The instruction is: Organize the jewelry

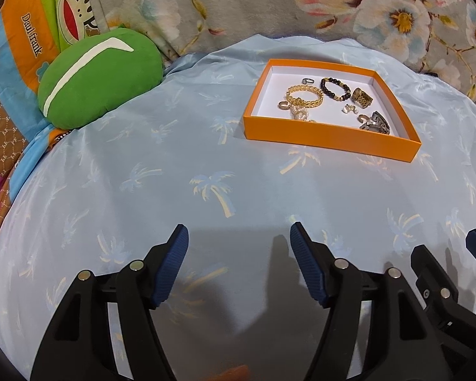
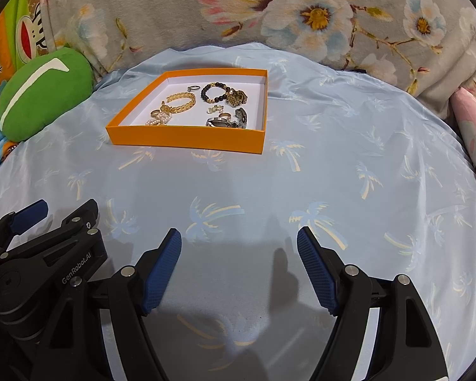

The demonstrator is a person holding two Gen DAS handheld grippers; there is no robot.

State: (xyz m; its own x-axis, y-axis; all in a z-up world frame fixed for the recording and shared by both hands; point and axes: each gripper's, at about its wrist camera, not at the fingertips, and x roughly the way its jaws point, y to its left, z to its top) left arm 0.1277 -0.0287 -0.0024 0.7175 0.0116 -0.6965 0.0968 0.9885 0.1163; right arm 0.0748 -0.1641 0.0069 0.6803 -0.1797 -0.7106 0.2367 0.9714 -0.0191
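An orange tray with a white floor lies on a pale blue cloth. Inside it lie a gold chain bracelet, a black bead bracelet, a gold watch band, a silver watch, a pearl piece and small rings. My left gripper stands open near the front, nothing between its fingers, well short of the tray. My right gripper is also open and empty, beside the left one.
A green cushion rests at the left edge of the cloth. A floral blanket rises behind the tray. A pink pillow lies at the right. The blue cloth spreads between grippers and tray.
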